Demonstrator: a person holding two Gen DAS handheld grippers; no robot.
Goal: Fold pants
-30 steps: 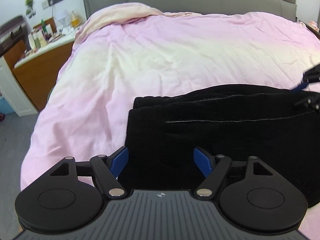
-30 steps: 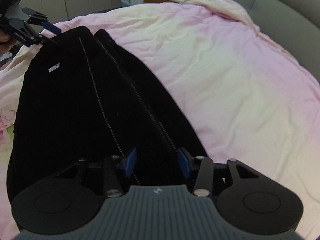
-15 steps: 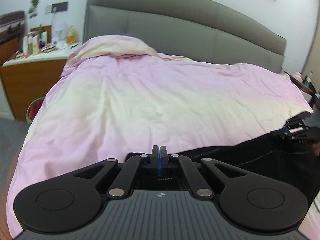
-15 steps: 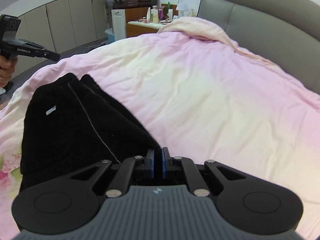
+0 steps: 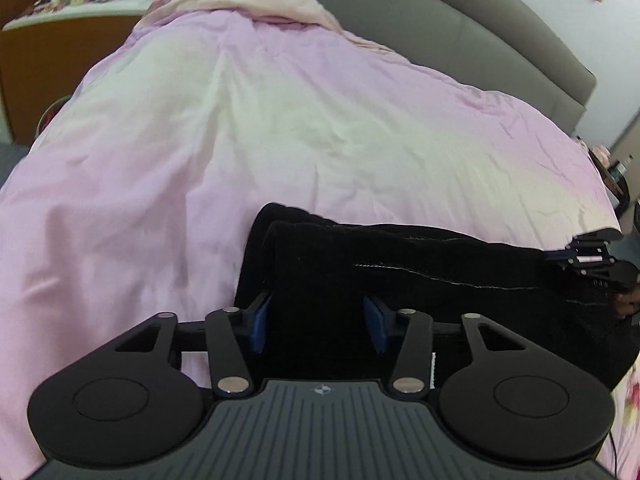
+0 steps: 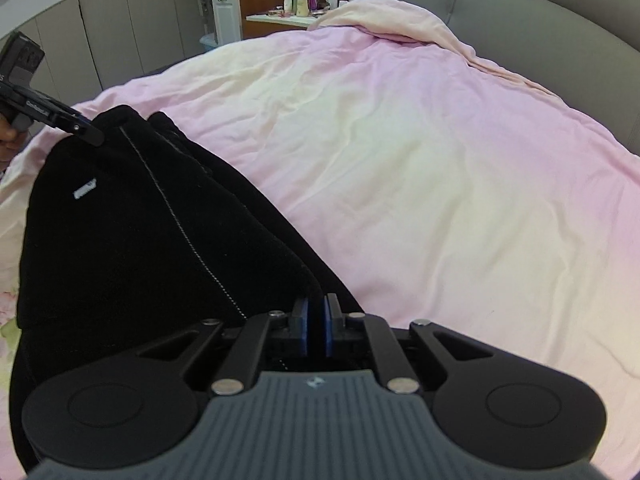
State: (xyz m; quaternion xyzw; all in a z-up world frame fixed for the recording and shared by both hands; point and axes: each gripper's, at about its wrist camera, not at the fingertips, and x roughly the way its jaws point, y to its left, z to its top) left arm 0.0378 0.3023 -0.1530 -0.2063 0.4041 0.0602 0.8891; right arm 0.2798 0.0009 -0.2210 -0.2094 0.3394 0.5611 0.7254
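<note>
Black folded pants (image 5: 420, 280) lie across the near side of the pink duvet (image 5: 320, 128). My left gripper (image 5: 317, 323) is at their left end, jaws opening, with black cloth between the blue pads (image 5: 258, 322) but not squeezed. The right wrist view shows the left gripper (image 6: 94, 138) at the far corner of the pants (image 6: 132, 240). My right gripper (image 6: 317, 326) is shut on the near edge of the pants, where a fold of cloth runs up into its pads (image 6: 304, 326). In the left wrist view the right gripper (image 5: 554, 256) sits at the pants' right end.
A grey padded headboard (image 5: 460, 28) runs behind the bed. A wooden side table (image 5: 60, 52) crowded with bottles stands at the left of the bed. Cupboards (image 6: 112, 32) line the wall beyond it. A hand (image 6: 6, 136) holds the left gripper's handle.
Both grippers went from open over the pants to shut. The left one has since spread its jaws again and tilted down over the pants' end; the right one stays shut.
</note>
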